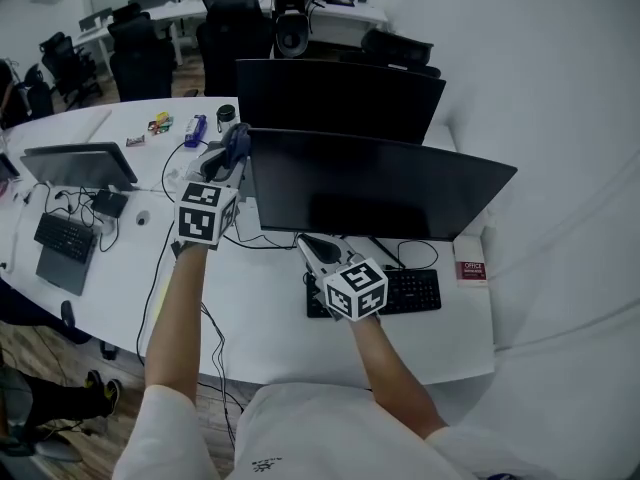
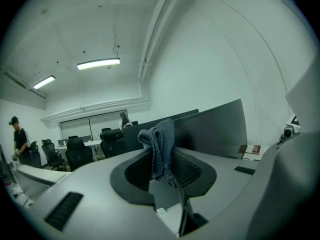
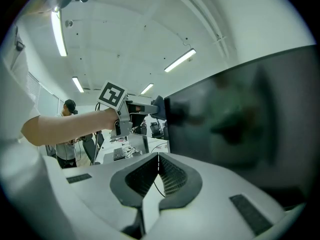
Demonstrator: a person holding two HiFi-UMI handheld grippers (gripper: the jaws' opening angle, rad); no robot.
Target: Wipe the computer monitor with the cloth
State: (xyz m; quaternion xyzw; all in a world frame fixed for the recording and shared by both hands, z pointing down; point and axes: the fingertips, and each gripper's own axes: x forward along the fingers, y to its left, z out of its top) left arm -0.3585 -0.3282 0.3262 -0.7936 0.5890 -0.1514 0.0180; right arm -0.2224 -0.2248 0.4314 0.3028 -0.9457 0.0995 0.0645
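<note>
Left gripper view: left gripper (image 2: 165,170) jaws clamp the cloth (image 2: 160,141), masking the monitor (image 2: 215,128) edge; right gripper (image 3: 158,156) jaws together, empty.

On the desk (image 1: 270,318), a keyboard (image 1: 412,290) lies before the monitor (image 1: 380,186), a second monitor (image 1: 340,98) behind it.

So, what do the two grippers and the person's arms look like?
Both the left gripper and the right gripper are pale grey plastic, each with a white cube of black square markers. Their inner pads are dark and ribbed. The person wears a white short-sleeved shirt; forearms are bare.
</note>
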